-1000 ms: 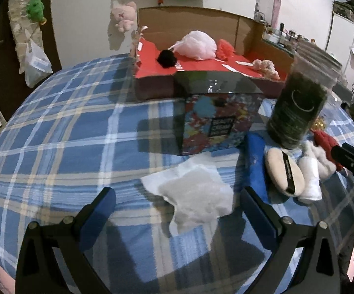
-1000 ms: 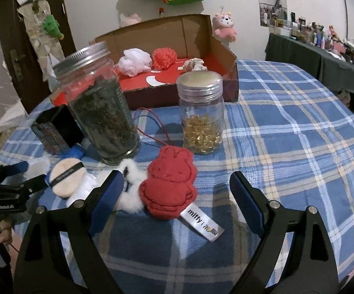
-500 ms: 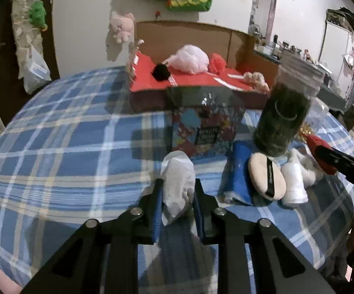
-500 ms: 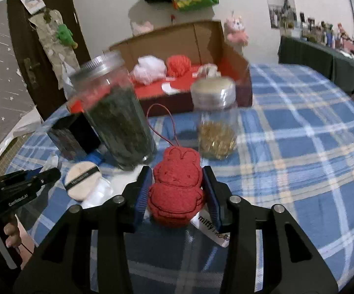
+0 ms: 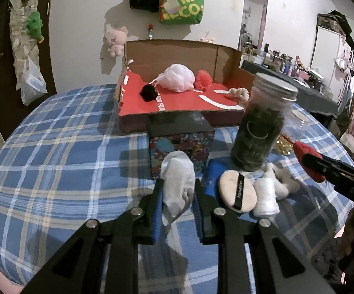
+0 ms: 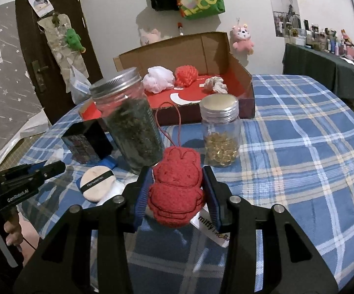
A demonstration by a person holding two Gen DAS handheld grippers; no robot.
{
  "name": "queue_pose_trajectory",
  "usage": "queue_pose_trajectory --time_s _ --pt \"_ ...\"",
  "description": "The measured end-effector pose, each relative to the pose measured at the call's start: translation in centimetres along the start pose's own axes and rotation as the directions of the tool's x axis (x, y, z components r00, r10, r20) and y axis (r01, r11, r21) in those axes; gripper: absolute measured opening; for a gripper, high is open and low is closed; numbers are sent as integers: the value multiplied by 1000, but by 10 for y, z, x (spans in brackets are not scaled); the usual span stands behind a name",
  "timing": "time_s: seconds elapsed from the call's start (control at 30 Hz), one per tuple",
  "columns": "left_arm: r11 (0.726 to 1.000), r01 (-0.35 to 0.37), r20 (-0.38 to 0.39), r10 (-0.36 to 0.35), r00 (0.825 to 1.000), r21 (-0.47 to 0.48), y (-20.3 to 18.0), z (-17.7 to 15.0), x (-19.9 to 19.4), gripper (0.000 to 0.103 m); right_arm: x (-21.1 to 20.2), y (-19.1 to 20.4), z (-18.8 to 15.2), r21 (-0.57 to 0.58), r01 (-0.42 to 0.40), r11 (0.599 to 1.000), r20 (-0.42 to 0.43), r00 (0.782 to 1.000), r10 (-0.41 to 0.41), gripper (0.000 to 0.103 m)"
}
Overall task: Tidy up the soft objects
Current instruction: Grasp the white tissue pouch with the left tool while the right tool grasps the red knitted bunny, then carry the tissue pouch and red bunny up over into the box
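Note:
My left gripper is shut on a white cloth and holds it above the plaid table. My right gripper is shut on a red plush bunny with a white label and a red loop cord, lifted off the table. A cardboard box with a red floor at the back holds a pink mesh puff, a red pompom, a black pompom and a beige scrunchie. A powder puff, a white roll and white fluff lie on the table.
A tall jar of dark leaves and a small jar of golden capsules stand in front of the box. A dark patterned box and a blue item lie beside them. The right gripper shows in the left wrist view.
Both grippers closed from wide open: the left on the white cloth, the right on the red bunny. Both objects have risen off the table.

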State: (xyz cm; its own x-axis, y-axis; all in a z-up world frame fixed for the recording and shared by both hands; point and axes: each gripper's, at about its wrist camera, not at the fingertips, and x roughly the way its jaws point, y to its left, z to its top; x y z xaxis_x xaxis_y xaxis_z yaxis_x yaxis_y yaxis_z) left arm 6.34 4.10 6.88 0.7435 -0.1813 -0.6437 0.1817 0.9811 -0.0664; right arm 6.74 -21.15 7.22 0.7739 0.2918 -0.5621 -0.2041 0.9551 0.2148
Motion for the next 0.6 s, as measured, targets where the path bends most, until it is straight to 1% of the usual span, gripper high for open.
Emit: queue_pose_trajectory --time_s 0.33,0.6 --pt "1000 -4 79 3 997 13 -3 21 -22 23 -32 1 21 -11 8 1000 97 995 -7 40" --pt "1000 -4 107 2 994 18 -5 40 -25 23 -42 -1 41 -24 16 1000 150 989 -12 40"
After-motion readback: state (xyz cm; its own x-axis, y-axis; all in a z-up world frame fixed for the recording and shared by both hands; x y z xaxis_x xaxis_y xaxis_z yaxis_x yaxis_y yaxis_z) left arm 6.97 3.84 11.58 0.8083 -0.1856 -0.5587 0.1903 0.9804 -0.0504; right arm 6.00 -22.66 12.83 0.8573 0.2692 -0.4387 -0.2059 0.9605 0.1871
